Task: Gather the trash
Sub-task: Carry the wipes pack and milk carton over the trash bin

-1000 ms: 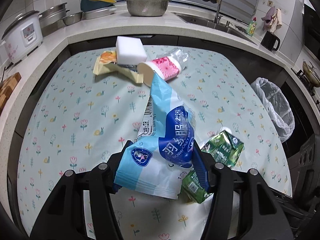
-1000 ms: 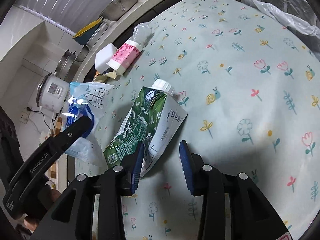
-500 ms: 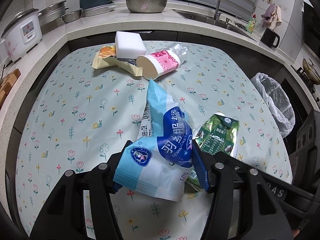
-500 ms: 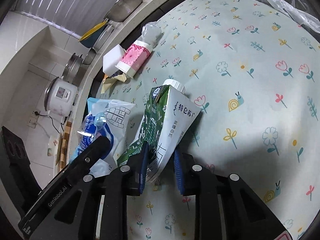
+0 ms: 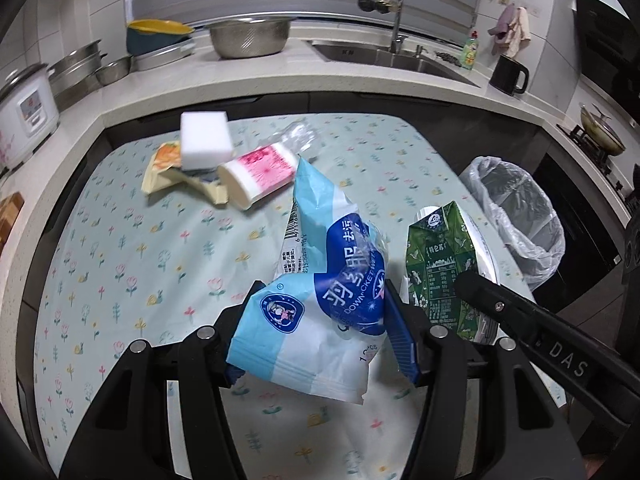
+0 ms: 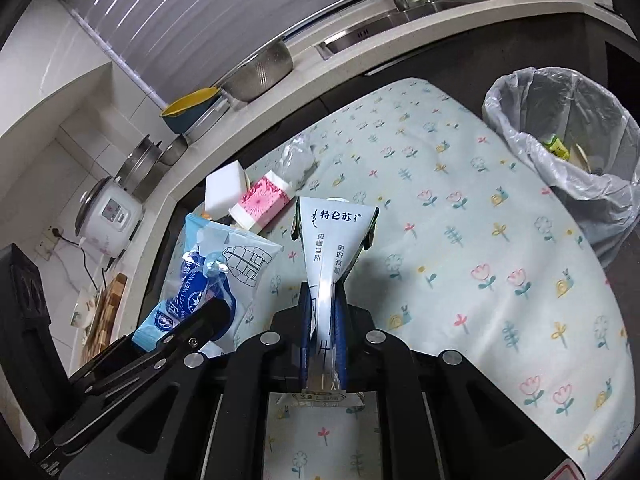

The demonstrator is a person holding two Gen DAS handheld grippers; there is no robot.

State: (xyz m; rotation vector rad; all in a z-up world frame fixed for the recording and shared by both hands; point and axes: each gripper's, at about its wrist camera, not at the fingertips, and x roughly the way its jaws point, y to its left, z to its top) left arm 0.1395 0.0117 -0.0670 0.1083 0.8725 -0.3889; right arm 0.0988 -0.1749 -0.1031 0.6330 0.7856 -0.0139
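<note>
My left gripper point(image 5: 320, 320) is shut on a blue and white wet-wipes packet point(image 5: 320, 280) and holds it above the flowered table point(image 5: 120, 264). The packet also shows in the right wrist view point(image 6: 216, 264). My right gripper point(image 6: 324, 312) is shut on a flattened green milk carton point(image 6: 332, 240), lifted off the table; the carton also shows in the left wrist view point(image 5: 440, 264). On the far side of the table lie a pink paper cup point(image 5: 260, 172), a white sponge block point(image 5: 206, 140), a yellow wrapper point(image 5: 168, 168) and clear plastic film point(image 5: 300, 136).
A bin lined with a clear bag point(image 6: 568, 136) stands off the table's right edge, with some trash inside; it also shows in the left wrist view point(image 5: 516, 216). A counter with a rice cooker point(image 5: 24, 112), metal bowls point(image 5: 250, 36) and a sink point(image 5: 384, 56) runs behind.
My right gripper closed on the green carton and lifted it upright off the table. Both grippers rose, and the left one kept its hold on the wipes packet.
</note>
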